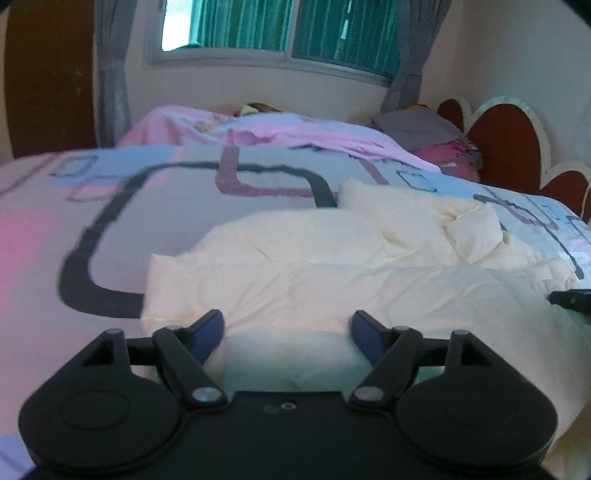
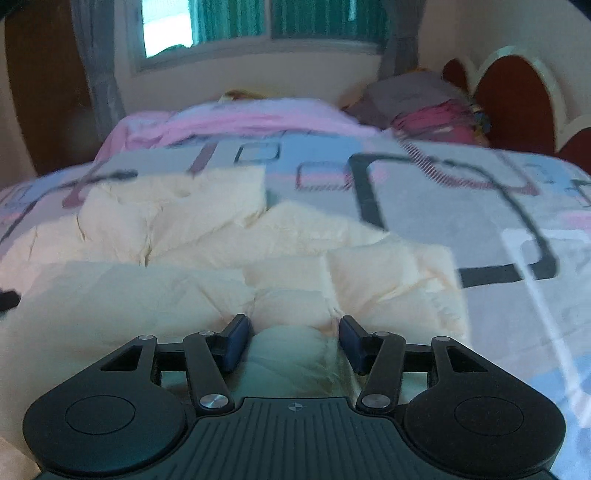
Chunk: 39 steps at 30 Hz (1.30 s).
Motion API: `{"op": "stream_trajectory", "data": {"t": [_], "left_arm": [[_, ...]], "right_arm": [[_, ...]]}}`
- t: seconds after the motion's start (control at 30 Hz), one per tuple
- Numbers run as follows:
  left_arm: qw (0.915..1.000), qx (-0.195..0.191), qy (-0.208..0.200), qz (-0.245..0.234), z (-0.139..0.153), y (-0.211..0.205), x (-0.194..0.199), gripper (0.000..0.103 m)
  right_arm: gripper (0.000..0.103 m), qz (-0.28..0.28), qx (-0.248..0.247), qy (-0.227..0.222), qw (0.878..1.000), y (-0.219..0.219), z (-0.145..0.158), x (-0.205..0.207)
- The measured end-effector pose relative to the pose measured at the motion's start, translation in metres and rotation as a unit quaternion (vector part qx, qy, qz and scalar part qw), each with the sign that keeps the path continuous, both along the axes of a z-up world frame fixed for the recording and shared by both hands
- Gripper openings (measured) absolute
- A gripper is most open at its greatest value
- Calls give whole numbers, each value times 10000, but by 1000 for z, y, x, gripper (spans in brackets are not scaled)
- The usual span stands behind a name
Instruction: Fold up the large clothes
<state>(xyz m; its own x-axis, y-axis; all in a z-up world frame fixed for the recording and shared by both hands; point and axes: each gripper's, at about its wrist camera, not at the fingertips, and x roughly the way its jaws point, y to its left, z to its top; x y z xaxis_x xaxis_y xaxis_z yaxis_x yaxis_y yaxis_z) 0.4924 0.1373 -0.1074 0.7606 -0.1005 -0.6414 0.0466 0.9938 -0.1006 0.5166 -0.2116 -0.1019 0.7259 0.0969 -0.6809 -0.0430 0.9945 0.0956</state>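
Observation:
A cream puffy quilted jacket (image 1: 314,266) lies on the patterned bedspread (image 1: 110,206), partly folded into bulky layers. My left gripper (image 1: 288,332) is open, its blue-padded fingers (image 1: 210,332) set wide on either side of the jacket's near edge. The jacket also fills the right wrist view (image 2: 221,258). My right gripper (image 2: 291,341) is open, with a bulge of the jacket's near edge between its fingers (image 2: 236,341); I cannot tell if the pads touch it. A dark piece of the right gripper shows at the left wrist view's right edge (image 1: 572,300).
A pink blanket (image 1: 295,129) is bunched at the far side of the bed. Grey and magenta pillows (image 1: 436,136) lie by the red scalloped headboard (image 1: 506,144). A window with curtains (image 1: 280,29) is behind. A wooden wardrobe (image 1: 48,74) stands at the far left.

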Motion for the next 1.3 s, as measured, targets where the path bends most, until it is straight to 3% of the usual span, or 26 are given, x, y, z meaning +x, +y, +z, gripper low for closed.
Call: {"op": "stream_trajectory", "data": {"t": [0.07,0.17,0.3,0.53,0.63,0.83,1.1,1.17,1.3], "left_arm": [[9997,-18,-223,27,12,-9,-15,95],[9990,-3,-430,-95,23,-30,-35,95],[9989,35,-359,-294,23,-60,-47,94],[9986,170,-170,-472,12,-80,-58,93],[9984,301,-45,-472,4,-79,-60,94],[9983,382,-26,-445,-14,-72,-61,96],[9997,178,-170,-19,6,-40,-82,89],[9998,204,-82,5,2,-31,-83,89],[9996,265,59,-59,-6,-24,-78,91]], "right_arm": [[81,-20,91,-193,9998,1,9,-17],[81,126,129,-362,9992,12,17,-40],[80,247,67,-615,9978,29,23,-60],[80,318,-252,-349,9986,35,6,-65],[80,221,-494,-73,9985,29,-7,-59],[80,170,-203,157,9995,15,-28,-50],[80,-170,-143,-27,9997,4,-3,-73],[73,-198,-198,147,9995,3,-9,-73],[73,-268,-255,319,9988,5,-19,-64]]}}
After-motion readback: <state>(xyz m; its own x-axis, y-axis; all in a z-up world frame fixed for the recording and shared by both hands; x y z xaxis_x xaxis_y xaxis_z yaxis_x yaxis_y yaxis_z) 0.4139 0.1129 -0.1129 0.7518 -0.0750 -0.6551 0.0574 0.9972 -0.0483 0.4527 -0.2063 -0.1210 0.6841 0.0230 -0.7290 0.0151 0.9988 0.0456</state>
